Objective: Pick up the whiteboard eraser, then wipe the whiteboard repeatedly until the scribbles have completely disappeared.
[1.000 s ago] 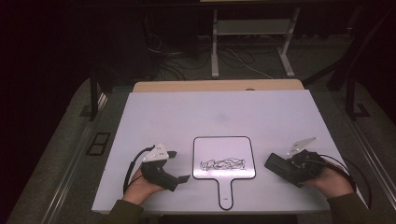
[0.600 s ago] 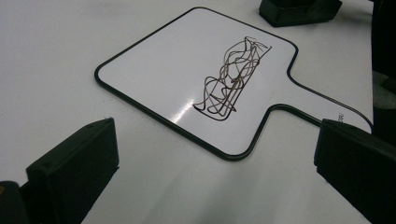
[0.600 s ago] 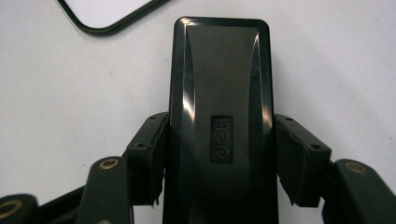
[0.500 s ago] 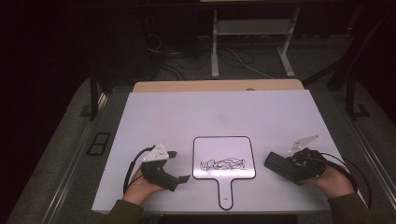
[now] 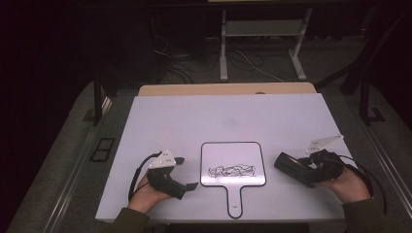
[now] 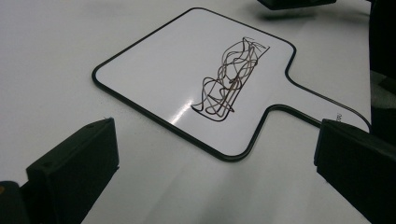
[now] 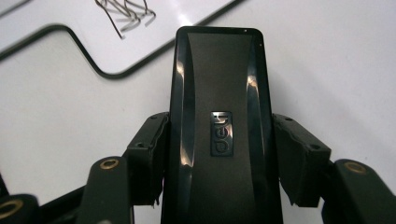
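A small white board [image 5: 233,158] with a black rim and a short handle lies flat near the table's front edge, with a dark scribble [image 5: 232,171] on it. My left gripper [image 5: 186,173] rests to its left, jaws wide open and nothing between them. In the left gripper view the board [image 6: 187,60] and scribble [image 6: 229,79] lie just beyond my left gripper [image 6: 219,140]. My right gripper [image 5: 306,171] sits to the right of the board, shut on a black eraser block [image 5: 287,165] that points toward the board. In the right gripper view my right gripper [image 7: 224,135] clamps the eraser block [image 7: 219,79] from both sides, with the board's corner [image 7: 46,18] just ahead.
The white tabletop [image 5: 218,116] stretches bare beyond the board to a wooden strip [image 5: 223,89] at the back. Behind it, on the dark floor, stand a metal frame [image 5: 262,29] and loose cables [image 5: 194,68]. Each gripper's cable trails toward the front edge.
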Demonstrator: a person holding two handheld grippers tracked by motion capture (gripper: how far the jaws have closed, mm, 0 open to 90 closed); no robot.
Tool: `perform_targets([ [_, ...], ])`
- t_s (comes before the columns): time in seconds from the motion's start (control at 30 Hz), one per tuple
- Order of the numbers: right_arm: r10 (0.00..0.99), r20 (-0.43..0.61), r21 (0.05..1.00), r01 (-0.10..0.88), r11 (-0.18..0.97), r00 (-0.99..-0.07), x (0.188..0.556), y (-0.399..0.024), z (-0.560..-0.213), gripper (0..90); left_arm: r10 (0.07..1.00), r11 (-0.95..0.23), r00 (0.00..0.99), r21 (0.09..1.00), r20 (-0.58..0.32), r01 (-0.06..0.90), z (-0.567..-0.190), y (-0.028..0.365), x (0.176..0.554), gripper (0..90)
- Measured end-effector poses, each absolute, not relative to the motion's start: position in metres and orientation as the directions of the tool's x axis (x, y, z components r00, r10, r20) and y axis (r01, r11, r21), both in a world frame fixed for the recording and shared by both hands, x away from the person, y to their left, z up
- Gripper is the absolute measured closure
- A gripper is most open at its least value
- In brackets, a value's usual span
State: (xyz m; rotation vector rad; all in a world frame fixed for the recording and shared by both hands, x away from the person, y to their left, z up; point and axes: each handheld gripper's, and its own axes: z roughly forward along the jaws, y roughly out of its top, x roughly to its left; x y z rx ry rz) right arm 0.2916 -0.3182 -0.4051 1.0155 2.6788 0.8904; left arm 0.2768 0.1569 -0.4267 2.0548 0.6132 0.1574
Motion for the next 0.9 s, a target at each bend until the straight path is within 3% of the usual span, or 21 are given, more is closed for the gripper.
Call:
perform_targets([
  [0.9, 0.551, 0.095, 0.648, 0.472, 0.598, -0.829, 0.326, -0.264, -0.387, 39.1, 0.481, -0.417, 0.867, 0.837, -0.129, 0.355, -0.427, 0.156, 0.278, 0.0],
])
